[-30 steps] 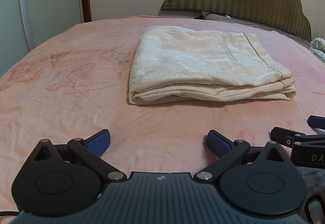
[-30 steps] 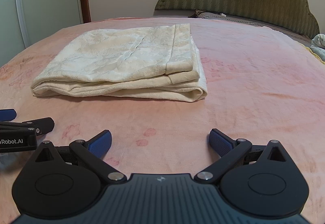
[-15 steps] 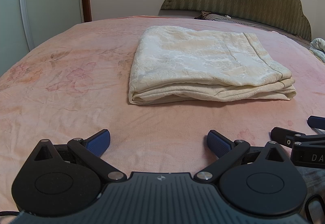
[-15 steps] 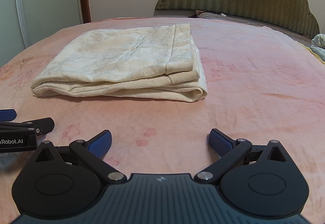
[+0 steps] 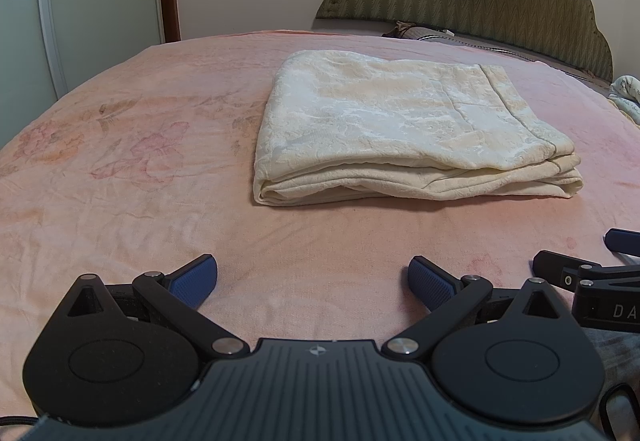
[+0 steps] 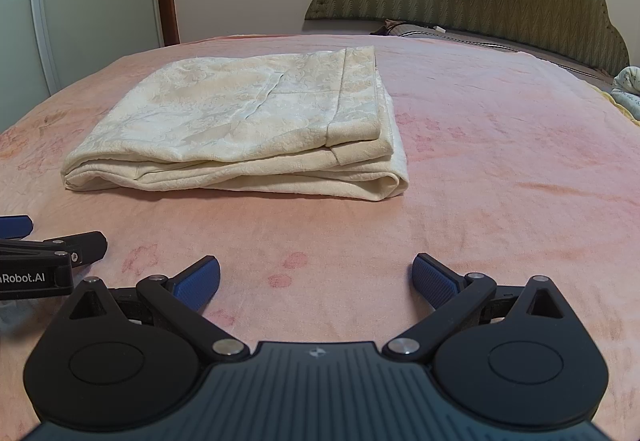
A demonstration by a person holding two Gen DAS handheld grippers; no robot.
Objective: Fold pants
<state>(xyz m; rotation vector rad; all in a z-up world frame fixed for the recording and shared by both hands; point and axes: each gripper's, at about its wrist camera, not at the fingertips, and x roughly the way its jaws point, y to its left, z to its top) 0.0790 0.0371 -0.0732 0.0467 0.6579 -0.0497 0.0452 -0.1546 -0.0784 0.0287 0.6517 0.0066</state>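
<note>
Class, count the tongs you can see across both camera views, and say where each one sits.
2. The left tongs rest open over the pink blanket, short of the folded pants. The right tongs sit open beside them, to their right. Neither touches the pants.

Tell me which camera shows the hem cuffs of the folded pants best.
The right wrist view: the stacked cuffs sit near its centre, edges facing the camera. In the left wrist view the cuffs lie toward the right side, seen flatter and more obliquely.
</note>
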